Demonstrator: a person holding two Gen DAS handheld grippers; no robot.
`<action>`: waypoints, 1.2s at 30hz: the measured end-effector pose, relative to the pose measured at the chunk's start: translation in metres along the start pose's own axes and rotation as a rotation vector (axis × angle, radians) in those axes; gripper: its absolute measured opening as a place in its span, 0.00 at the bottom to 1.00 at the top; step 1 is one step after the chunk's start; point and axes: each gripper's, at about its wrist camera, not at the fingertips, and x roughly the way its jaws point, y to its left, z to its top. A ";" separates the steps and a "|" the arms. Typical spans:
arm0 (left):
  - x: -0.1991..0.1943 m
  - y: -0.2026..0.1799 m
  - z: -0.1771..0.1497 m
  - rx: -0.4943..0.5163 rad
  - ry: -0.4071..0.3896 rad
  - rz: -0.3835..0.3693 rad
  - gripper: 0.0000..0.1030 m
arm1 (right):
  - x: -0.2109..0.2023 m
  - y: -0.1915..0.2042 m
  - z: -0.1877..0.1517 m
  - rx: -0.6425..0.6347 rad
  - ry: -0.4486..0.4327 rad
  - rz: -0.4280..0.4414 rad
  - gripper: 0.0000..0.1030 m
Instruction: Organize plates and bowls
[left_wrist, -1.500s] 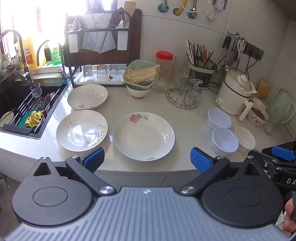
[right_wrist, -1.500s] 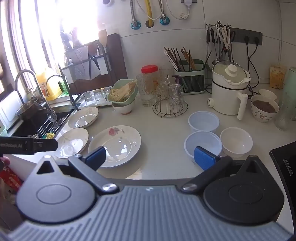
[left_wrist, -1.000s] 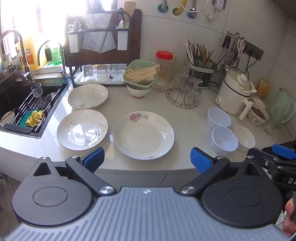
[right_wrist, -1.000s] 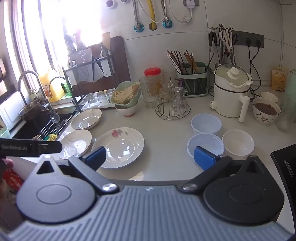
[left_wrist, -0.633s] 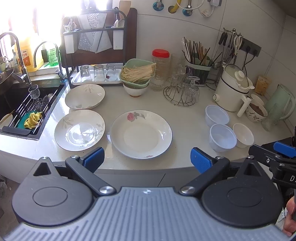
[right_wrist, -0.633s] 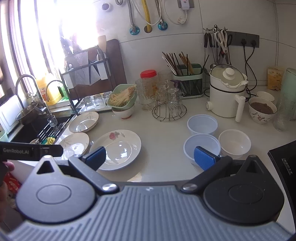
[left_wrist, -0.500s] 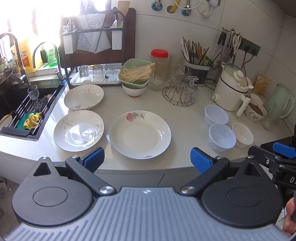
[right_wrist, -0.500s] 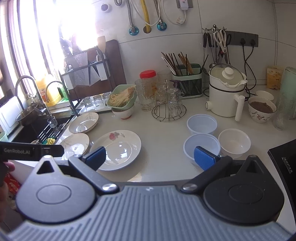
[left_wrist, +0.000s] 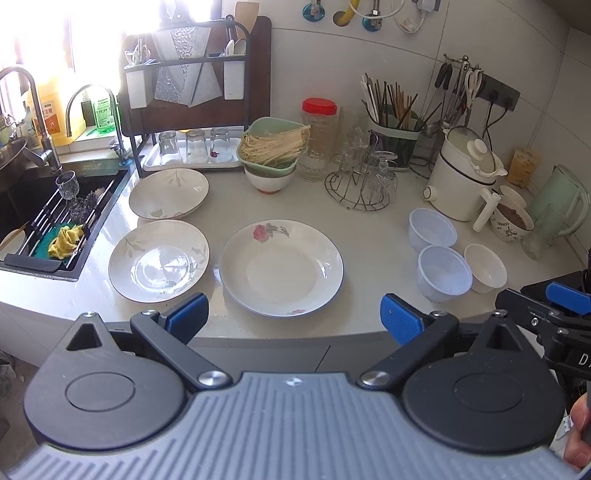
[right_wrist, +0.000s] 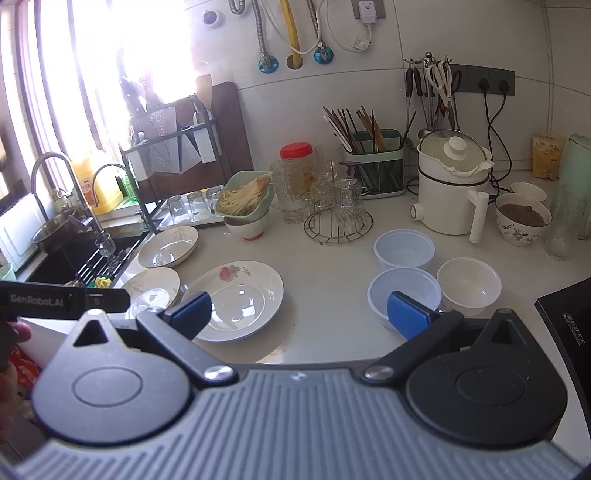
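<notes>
Fingers of left gripper (left_wrist: 291, 317) and right gripper (right_wrist: 299, 314) spread wide, grasping nothing, above desk (left_wrist: 373, 240) edge near rose plate (left_wrist: 281, 267) and bowls (right_wrist: 404, 290).

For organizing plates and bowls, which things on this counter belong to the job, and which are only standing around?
Belong to the job:
rose plate
two leaf plates
two plastic bowls
white bowl

Only standing around:
white kettle
chopstick holder
glass rack
red-lid jar
</notes>
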 end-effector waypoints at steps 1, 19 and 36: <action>0.001 0.001 0.001 -0.004 0.001 -0.002 0.98 | 0.000 0.000 0.000 -0.004 0.001 -0.001 1.00; 0.006 0.005 0.012 -0.021 -0.005 -0.014 0.98 | 0.004 0.006 0.004 -0.026 0.017 0.010 1.00; -0.001 -0.010 0.020 0.017 -0.018 -0.040 0.98 | 0.003 -0.003 0.009 -0.001 0.012 0.001 1.00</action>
